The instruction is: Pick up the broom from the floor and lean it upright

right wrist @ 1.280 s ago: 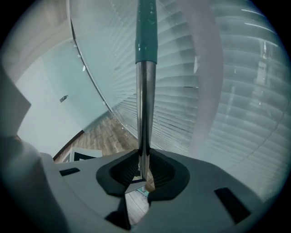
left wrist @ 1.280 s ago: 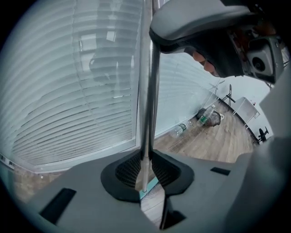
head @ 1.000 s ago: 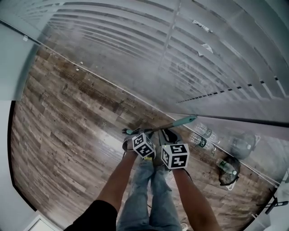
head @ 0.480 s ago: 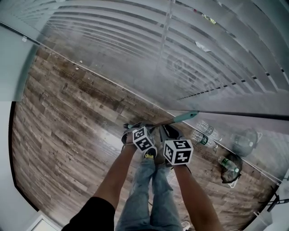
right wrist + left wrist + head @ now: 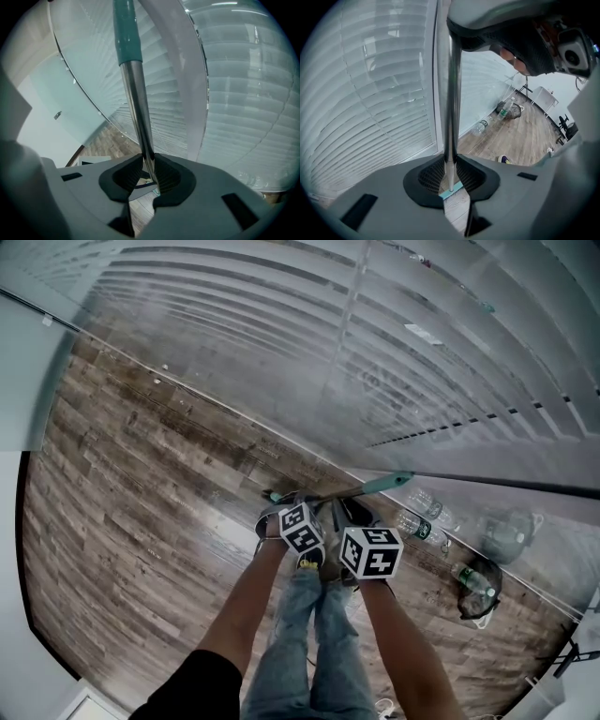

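Head view with both gripper views: a person stands on a wooden floor (image 5: 141,512) in front of a window covered by horizontal blinds (image 5: 281,352), forearms extended downward.

The left tongs (image 5: 450,163) are pressed onto the broom (image 5: 451,93). Its metal pole passes straight between the two dark pads, which touch it on either side. Beyond the pads, a teal part at the pole's far end shows over the floorboards.

The right tongs (image 5: 149,164) likewise pinch the same pole. From this grip the bare metal section runs on to a teal grip sleeve (image 5: 126,33), seen against the blinds.

In the head view the two marker cubes sit side by side, nearly touching, above the person's legs. The broom appears as a short, foreshortened line from the tongs towards the foot of the window, with the teal sleeve at its right end.

Several plastic bottles (image 5: 422,526) lie along the window's base, to the right of the tongs and apart from the broom.
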`<state>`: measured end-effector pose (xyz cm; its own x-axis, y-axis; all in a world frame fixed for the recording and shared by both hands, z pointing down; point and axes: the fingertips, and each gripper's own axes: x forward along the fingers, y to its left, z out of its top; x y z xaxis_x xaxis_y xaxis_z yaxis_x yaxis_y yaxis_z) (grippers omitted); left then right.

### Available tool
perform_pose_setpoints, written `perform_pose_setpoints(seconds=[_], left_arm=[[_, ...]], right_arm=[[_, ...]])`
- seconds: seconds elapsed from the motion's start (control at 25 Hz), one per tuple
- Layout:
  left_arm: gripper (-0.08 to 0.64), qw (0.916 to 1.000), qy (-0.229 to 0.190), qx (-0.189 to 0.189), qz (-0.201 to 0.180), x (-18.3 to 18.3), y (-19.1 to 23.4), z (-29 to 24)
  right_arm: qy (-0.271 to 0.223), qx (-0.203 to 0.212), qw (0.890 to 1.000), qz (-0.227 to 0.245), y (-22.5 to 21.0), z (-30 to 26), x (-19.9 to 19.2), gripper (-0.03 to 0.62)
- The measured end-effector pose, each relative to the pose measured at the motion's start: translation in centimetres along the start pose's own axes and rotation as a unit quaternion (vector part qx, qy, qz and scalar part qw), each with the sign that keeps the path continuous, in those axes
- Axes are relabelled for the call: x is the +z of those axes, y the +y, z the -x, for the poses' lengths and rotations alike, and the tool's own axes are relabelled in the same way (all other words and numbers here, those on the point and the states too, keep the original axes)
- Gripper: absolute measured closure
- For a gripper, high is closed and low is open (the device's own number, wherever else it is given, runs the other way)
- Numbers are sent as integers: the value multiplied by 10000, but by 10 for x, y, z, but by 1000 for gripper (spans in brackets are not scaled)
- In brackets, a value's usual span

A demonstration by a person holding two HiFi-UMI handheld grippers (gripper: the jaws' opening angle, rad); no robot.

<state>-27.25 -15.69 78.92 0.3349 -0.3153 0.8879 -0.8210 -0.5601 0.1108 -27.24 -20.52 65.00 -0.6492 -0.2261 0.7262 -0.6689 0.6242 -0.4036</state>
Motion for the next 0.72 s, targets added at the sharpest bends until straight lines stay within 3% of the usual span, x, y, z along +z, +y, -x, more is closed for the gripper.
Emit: perform_pose_setpoints(seconds=[0.36, 0.72], left_arm=[[472, 9988, -398, 228, -190, 23, -2, 12], [453, 9969, -747, 196, -146, 48, 5, 24]], right_arm=[[-30, -117, 9984, -544, -17, 2, 3, 505], [-36, -105, 9989, -451, -15, 11, 0, 503]])
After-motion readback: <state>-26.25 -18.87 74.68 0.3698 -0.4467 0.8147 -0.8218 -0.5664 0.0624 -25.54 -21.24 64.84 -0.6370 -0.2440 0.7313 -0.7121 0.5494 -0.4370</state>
